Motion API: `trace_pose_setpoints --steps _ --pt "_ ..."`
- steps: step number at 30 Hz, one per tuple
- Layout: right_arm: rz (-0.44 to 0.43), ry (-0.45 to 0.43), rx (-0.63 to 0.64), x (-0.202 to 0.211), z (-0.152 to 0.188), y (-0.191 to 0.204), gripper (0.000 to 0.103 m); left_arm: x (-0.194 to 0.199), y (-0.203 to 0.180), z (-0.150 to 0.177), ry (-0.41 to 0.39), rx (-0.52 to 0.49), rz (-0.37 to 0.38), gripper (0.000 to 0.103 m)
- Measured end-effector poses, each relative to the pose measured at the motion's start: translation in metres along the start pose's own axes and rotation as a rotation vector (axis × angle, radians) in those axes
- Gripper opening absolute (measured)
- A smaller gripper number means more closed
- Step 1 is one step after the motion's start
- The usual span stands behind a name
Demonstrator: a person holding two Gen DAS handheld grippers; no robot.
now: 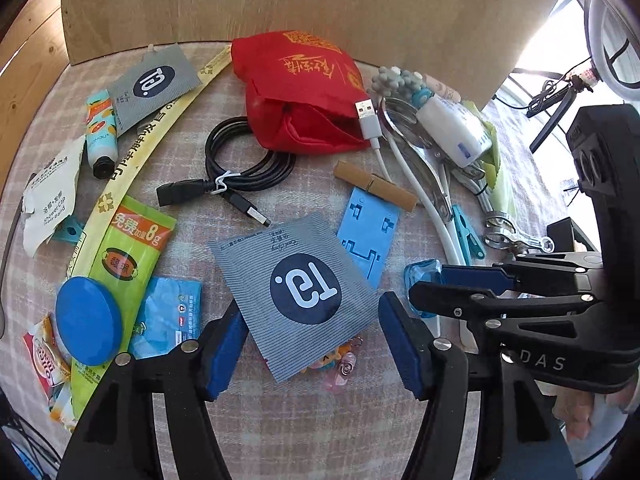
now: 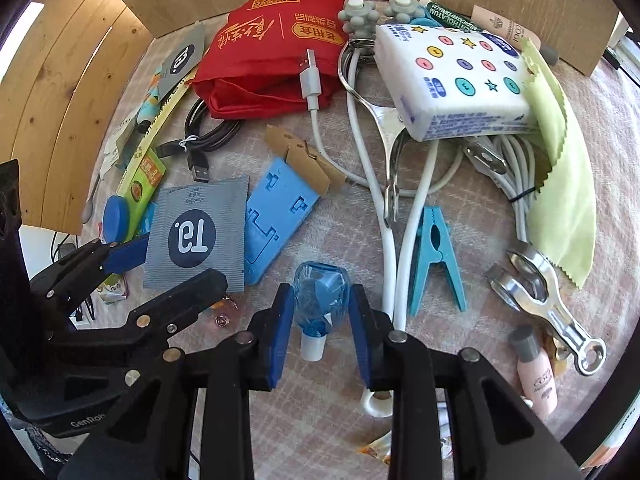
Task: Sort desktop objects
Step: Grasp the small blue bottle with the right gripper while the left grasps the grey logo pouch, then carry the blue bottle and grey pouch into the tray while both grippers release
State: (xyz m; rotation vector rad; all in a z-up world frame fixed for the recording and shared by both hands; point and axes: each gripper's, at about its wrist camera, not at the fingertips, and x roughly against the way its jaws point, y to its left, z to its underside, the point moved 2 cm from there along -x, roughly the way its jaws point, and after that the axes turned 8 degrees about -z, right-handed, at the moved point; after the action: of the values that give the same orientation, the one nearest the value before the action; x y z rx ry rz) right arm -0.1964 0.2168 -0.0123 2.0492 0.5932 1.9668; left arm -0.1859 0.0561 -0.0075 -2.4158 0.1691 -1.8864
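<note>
My right gripper (image 2: 322, 320) is shut on a small clear blue bottle (image 2: 320, 296) with a white neck, its blue pads pressing both sides. The left wrist view shows the same grip from the side, right gripper (image 1: 430, 285) on the bottle (image 1: 420, 276). My left gripper (image 1: 314, 348) stands open over a grey striped sachet (image 1: 296, 280) with a dark round logo. The sachet lies flat on the cloth between the pads, and the left pad (image 1: 224, 344) overlaps its lower left edge.
Pink checked cloth (image 1: 280, 420) covered in clutter: red pouch (image 1: 304, 92), black USB cable (image 1: 240, 160), blue plastic stand (image 2: 276, 216), blue clothespin (image 2: 436, 256), white cables (image 2: 384, 208), tissue pack (image 2: 452, 80), yellow cloth (image 2: 560, 200), metal clips (image 2: 548, 300), blue lid (image 1: 88, 320). A cardboard wall (image 1: 280, 0) stands behind.
</note>
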Motion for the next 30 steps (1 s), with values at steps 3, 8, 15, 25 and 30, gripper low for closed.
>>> trace_pose_setpoints --steps 3,8,15,25,30 --pt "0.004 -0.005 0.003 0.001 0.002 0.0 0.028 0.001 0.001 -0.004 -0.015 0.017 -0.012 0.043" --pt "-0.002 -0.007 -0.004 0.001 0.01 0.005 0.028 0.002 0.009 0.008 -0.007 0.049 0.005 0.016" --pt "-0.04 -0.03 -0.022 0.017 0.022 0.004 0.026 0.03 0.002 0.016 -0.056 0.047 0.02 0.003" --pt "-0.081 -0.086 0.006 0.069 0.05 -0.005 0.026 0.082 -0.019 0.048 -0.111 0.007 0.037 0.002" --pt "-0.09 -0.15 -0.01 0.103 0.081 -0.026 0.026 0.099 -0.062 0.059 -0.139 -0.048 0.064 0.002"
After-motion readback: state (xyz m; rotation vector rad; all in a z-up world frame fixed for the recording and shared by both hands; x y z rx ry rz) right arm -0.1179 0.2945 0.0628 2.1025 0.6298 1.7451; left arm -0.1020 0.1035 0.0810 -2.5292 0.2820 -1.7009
